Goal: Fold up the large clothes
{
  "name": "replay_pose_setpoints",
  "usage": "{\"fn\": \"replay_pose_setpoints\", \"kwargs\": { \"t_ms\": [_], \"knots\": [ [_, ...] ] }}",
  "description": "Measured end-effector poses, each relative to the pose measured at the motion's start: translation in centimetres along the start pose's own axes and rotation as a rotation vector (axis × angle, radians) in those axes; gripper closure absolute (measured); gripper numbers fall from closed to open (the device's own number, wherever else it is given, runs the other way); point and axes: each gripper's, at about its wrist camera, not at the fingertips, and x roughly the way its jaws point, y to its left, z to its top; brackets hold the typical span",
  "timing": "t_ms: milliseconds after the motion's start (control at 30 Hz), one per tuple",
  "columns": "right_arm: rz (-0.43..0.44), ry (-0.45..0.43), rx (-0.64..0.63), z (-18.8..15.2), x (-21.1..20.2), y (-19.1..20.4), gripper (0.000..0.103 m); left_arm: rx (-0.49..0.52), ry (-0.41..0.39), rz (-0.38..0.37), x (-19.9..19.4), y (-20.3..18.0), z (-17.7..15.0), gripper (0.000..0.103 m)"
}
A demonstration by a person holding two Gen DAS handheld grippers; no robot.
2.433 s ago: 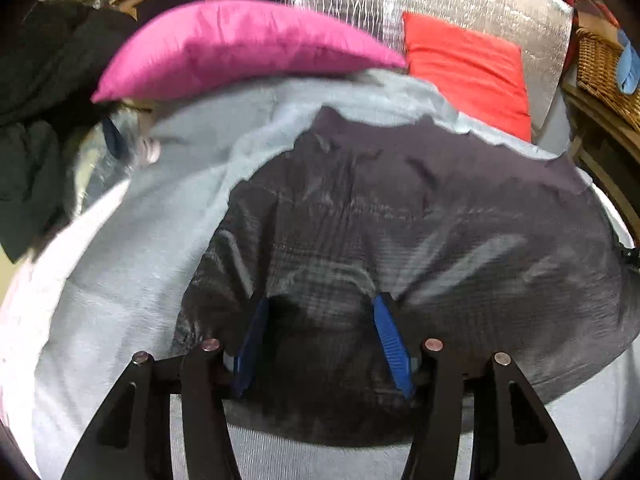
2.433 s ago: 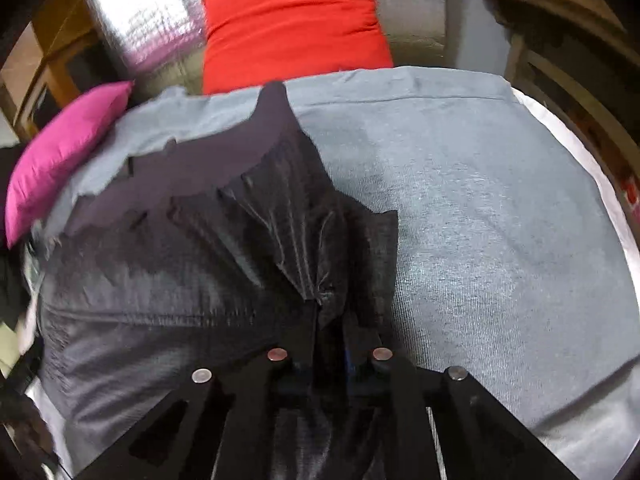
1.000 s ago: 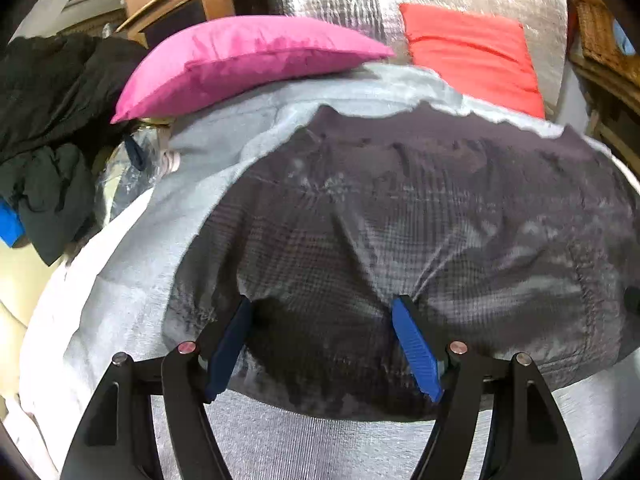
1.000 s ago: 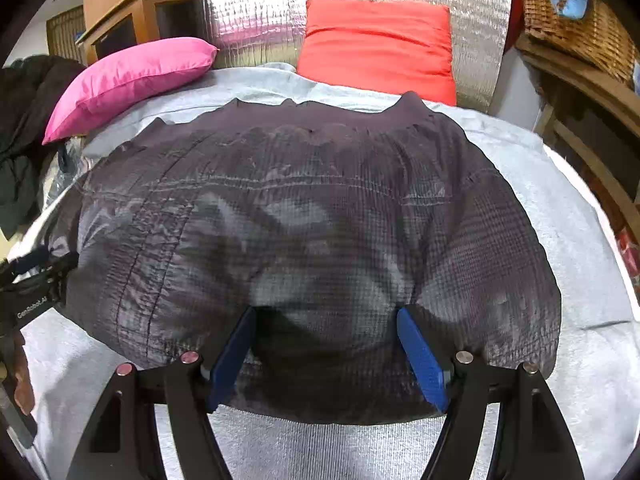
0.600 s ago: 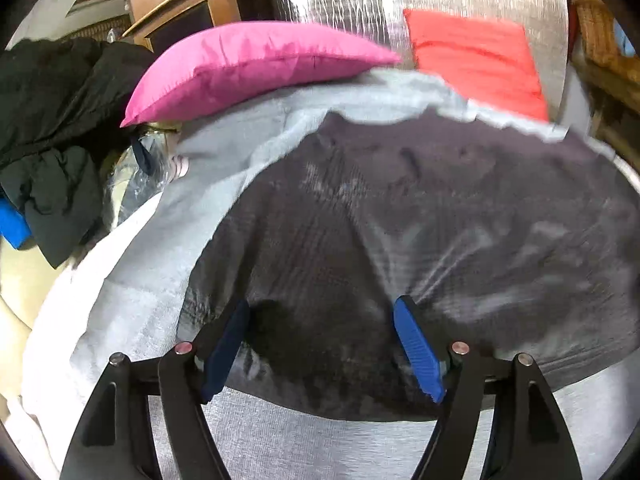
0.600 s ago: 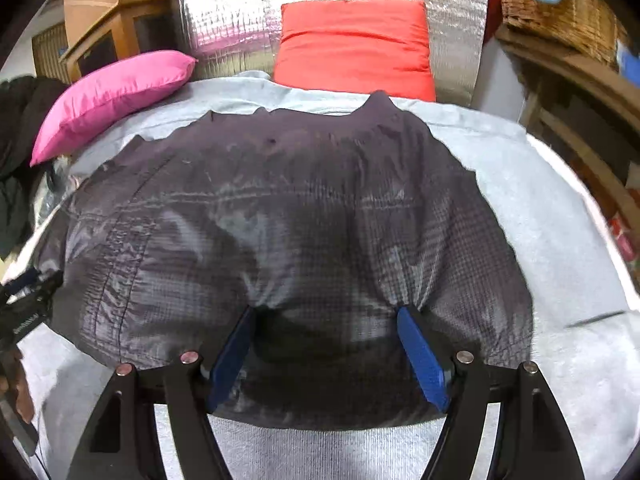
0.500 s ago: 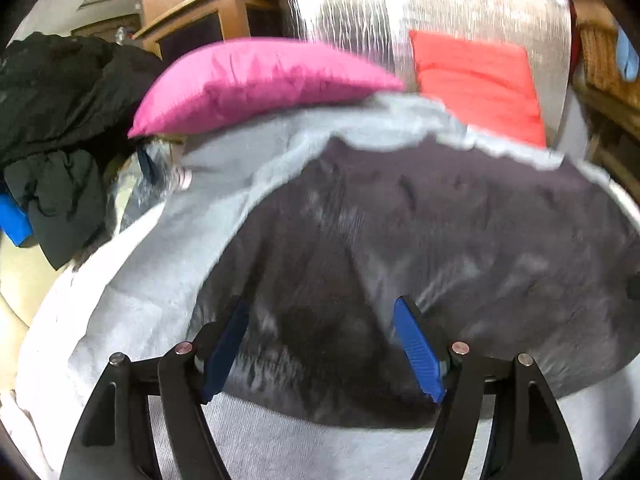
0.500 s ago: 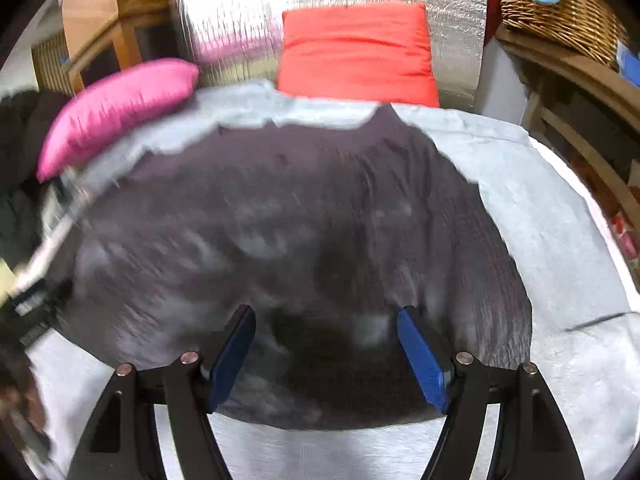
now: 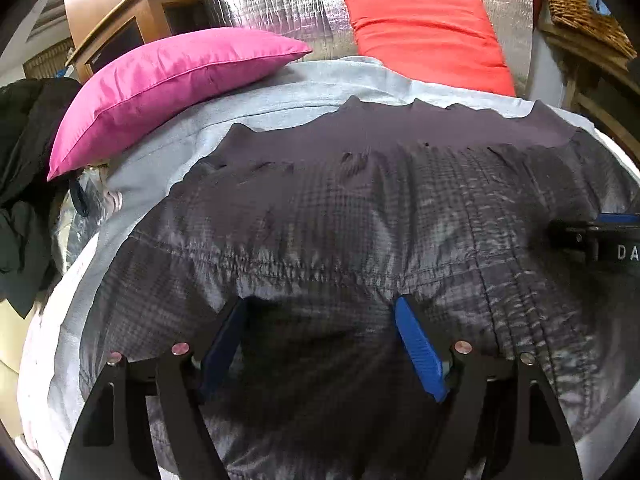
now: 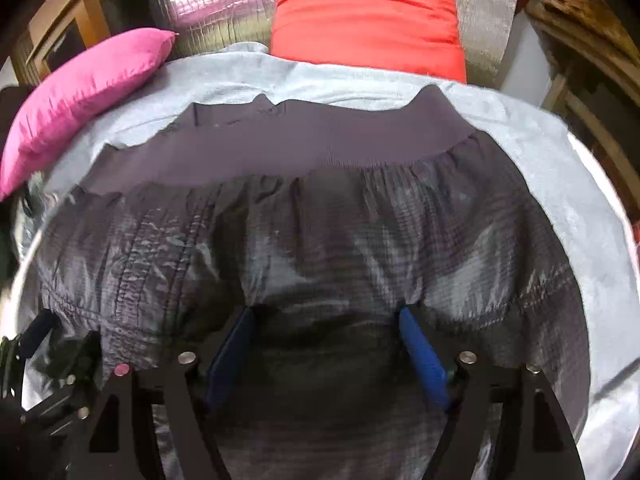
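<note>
A dark grey checked jacket (image 9: 360, 208) lies spread flat on the grey bedcover (image 9: 160, 152), its ribbed hem at the far edge. My left gripper (image 9: 320, 304) hovers over the jacket's near left part. Its jaws are opening, with fabric lying beneath and between the blue pads (image 9: 416, 344), which do not press on it. My right gripper (image 10: 326, 312) stands the same way over the jacket (image 10: 320, 232) further right: jaws opening, cloth between, nothing pinched. Each gripper shows at the edge of the other's view, the right gripper (image 9: 592, 236) and the left gripper (image 10: 40, 340).
A pink pillow (image 9: 168, 80) and a red pillow (image 9: 424, 32) lean at the head against silver foil padding (image 9: 280, 0). Black clothes (image 9: 20, 160) are piled off the left side. A wooden cabinet (image 9: 132, 20) stands behind, and a wicker basket (image 9: 580, 8) sits on shelving at right.
Both grippers have moved forward over the jacket, so the ribbed hem looks nearer. The right gripper, earlier shut on a fold, now stands open. It now shows at the left view's right edge.
</note>
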Motion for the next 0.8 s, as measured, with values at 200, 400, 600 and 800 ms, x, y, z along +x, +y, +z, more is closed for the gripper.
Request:
{"fn": "replay_pose_setpoints", "kwargs": {
  "t_ms": [200, 400, 600, 800],
  "knots": [
    [-0.019, -0.016, 0.005, -0.4, -1.4, 0.6, 0.023, -0.034, -0.015, -0.028, -2.1, 1.9, 0.3, 0.024],
    [0.026, -0.145, -0.008, -5.5, -7.3, -0.9, 0.023, -0.121, -0.144, 0.031, -6.2, 6.9, -3.0, 0.024],
    [-0.039, -0.129, 0.011, -9.2, -5.9, -3.7, 0.022, -0.197, 0.004, 0.092, -1.9, 9.4, -5.5, 0.022],
    [-0.032, -0.169, 0.031, -8.8, -7.9, -4.0, 0.021, -0.204, -0.069, 0.110, -4.3, 9.6, -4.2, 0.023]
  ]
}}
